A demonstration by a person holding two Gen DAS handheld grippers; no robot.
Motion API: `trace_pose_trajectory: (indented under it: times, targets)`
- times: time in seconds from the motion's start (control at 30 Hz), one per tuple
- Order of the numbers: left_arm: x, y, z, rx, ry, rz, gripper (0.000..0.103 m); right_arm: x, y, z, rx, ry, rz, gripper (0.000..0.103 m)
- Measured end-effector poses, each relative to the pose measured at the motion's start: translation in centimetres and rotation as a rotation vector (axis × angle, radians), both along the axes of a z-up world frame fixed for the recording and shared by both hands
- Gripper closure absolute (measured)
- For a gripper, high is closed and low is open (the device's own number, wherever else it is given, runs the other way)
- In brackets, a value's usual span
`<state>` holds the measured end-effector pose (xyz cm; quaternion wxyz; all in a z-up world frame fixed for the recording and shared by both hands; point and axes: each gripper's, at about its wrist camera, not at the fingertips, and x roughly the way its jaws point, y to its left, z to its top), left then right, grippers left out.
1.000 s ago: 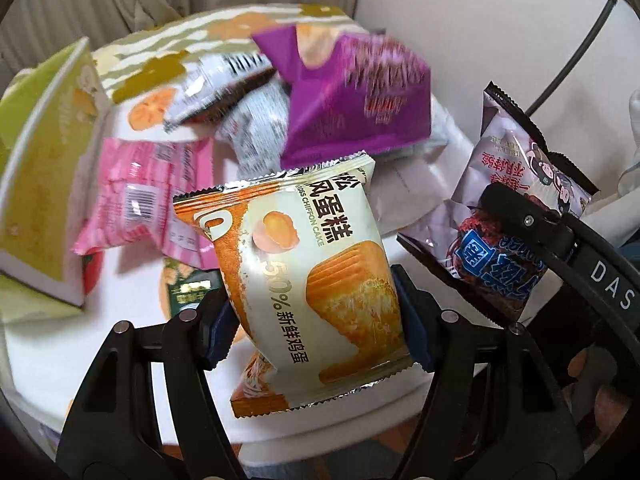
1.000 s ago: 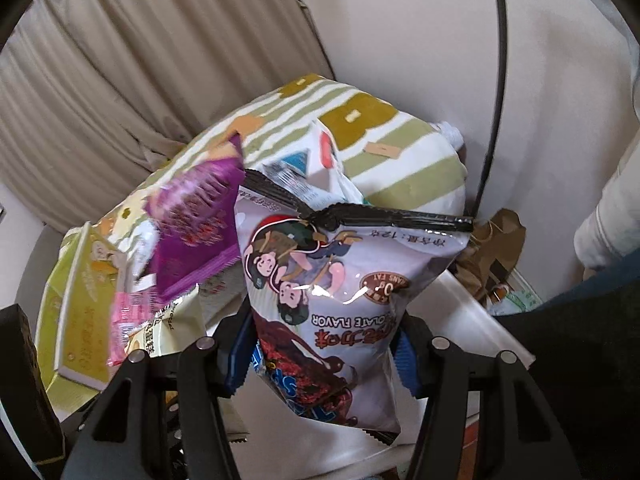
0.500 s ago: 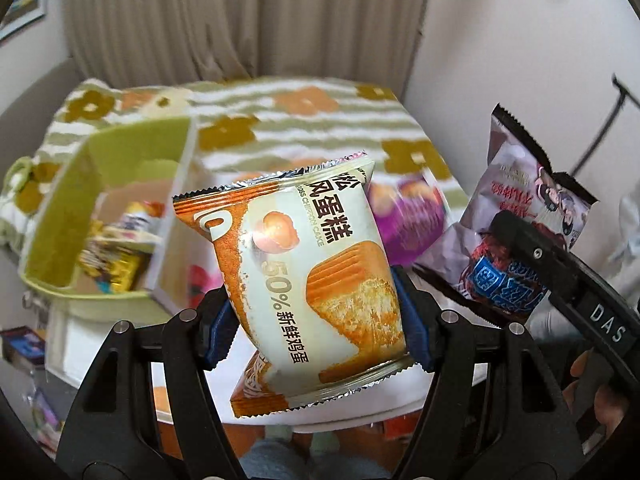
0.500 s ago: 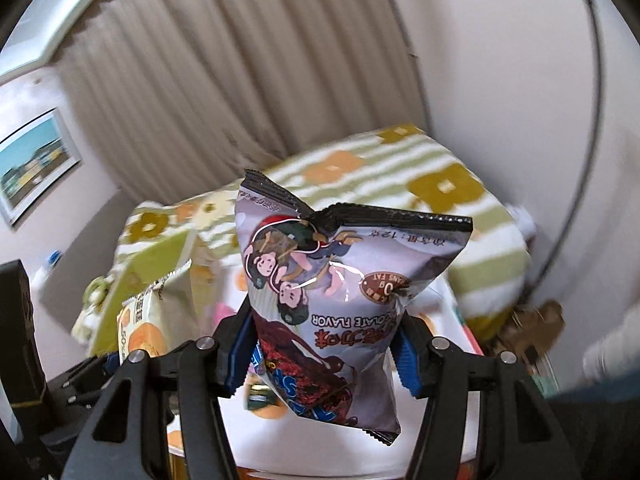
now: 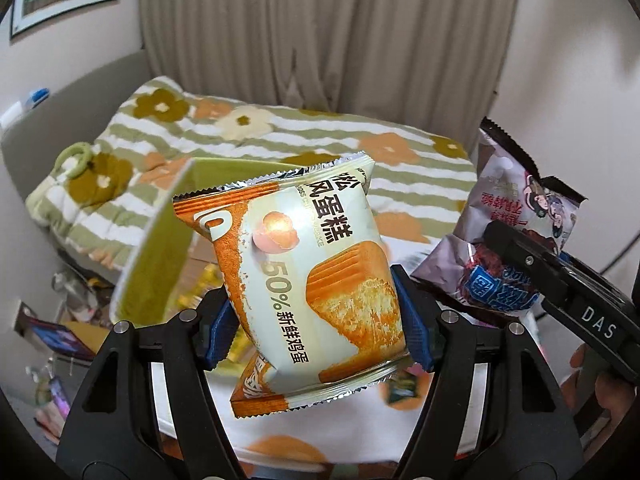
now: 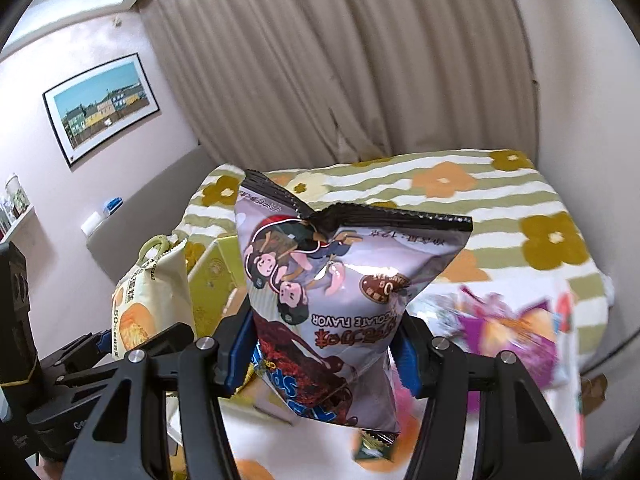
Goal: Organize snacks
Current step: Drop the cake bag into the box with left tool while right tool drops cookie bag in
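Nearest in the left wrist view, the left gripper [image 5: 316, 328] has its blue-padded fingers [image 5: 412, 332] pinching the lower half of a cream and orange chiffon cake packet [image 5: 304, 280], which stands upright in the middle of the frame and hides much of what lies below it. In the right wrist view the right gripper [image 6: 320, 356] does the same, its fingers [image 6: 406, 360] pinching a lilac chocolate snack bag [image 6: 336, 288] with cartoon figures and a black crimped top, printed side upside down. Each held packet also shows in the other camera: the lilac bag at the right edge of the left view, the cake packet at the left of the right view. Part of a person's hand [image 5: 600, 392] shows at the lower right of the left view, behind the black body of the other gripper. Below both packets lies a white surface [image 5: 352, 432] with orange prints, and on it, right of centre in the right view, a blurred purple snack bag [image 6: 508, 336] among other wrappers too smeared to tell apart. Just behind the cake packet, to the left, stands a yellow-green box [image 5: 160, 248] with yellow packets inside. Farther back is a bed under a green-striped flower blanket [image 5: 256, 136], then beige curtains [image 5: 320, 32], and a framed picture [image 6: 102, 106] on the wall at the upper left.
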<state>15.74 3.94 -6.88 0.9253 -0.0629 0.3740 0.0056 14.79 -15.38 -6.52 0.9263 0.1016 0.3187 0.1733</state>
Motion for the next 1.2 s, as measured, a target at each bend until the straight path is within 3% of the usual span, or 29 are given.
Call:
trace_pose_trajectory:
  times: [0.3, 0.57, 0.63, 0.73, 0.93, 1.2]
  targets:
    - [9.8, 8.0, -3.5, 0.013, 0.093, -0.029, 0.037, 7.6, 9.4, -1.5, -0.039, 0.063, 0.028, 0.048]
    - [16.9, 11.1, -8.7, -0.017, 0.2, -0.108, 0.037, 11.0, 12.2, -3.5, -0.092, 0.149, -0.032, 0.048]
    - [18.2, 11.4, -9.9, -0.025, 0.237, -0.128, 0.031, 11.7, 12.4, -3.9, -0.099, 0.163, -0.04, 0.048]
    - [18.5, 11.8, -10.9, 0.012, 0.249, -0.114, 0.008, 12.5, 12.8, -4.7, -0.115, 0.188, -0.041, 0.048]
    - [16.7, 13.2, -11.9, -0.022, 0.281, -0.045, 0.008, 14.1, 13.6, -5.9, -0.13, 0.217, 0.014, 0.048]
    - [15.2, 13.9, -10.7, -0.034, 0.269, -0.007, 0.008, 17.0, 14.6, -6.4, -0.136, 0.254, 0.121, 0.048]
